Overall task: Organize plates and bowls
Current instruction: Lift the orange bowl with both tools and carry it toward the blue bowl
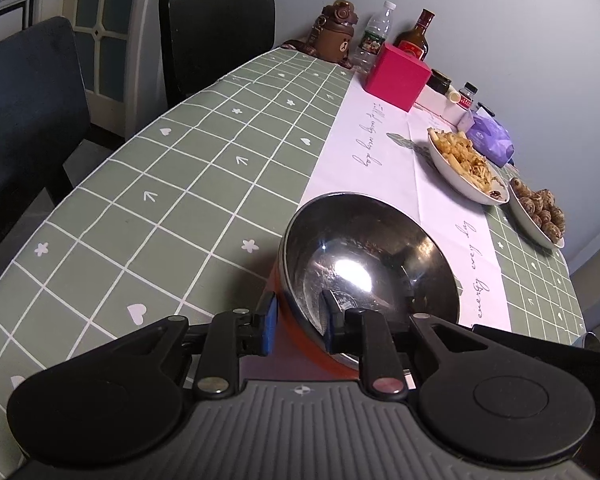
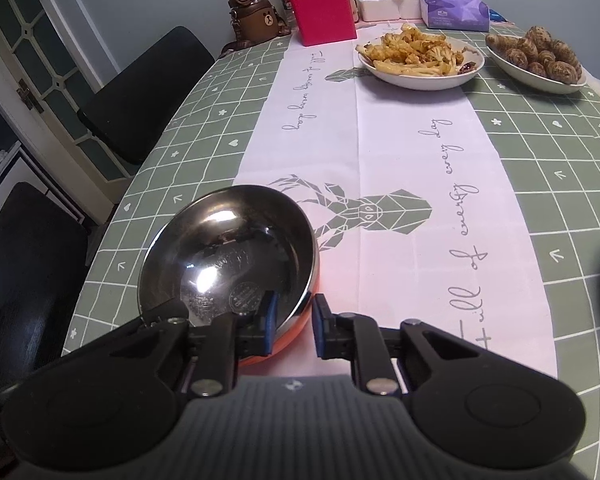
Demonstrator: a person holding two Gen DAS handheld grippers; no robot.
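Both grippers are clamped on one steel bowl (image 1: 364,268) — left gripper (image 1: 298,330) on its lower-left rim, right gripper (image 2: 294,326) on its lower-right rim — bowl sits low-centre on the bench (image 1: 172,184).

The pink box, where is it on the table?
The pink box stands at the table's far end near the wall, at the head of the white runner, between the brown bear bottle and the cauliflower plate.

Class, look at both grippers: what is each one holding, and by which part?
Both hold one steel bowl by its rim: the left gripper and the right gripper each have one finger inside and one outside, at different points.
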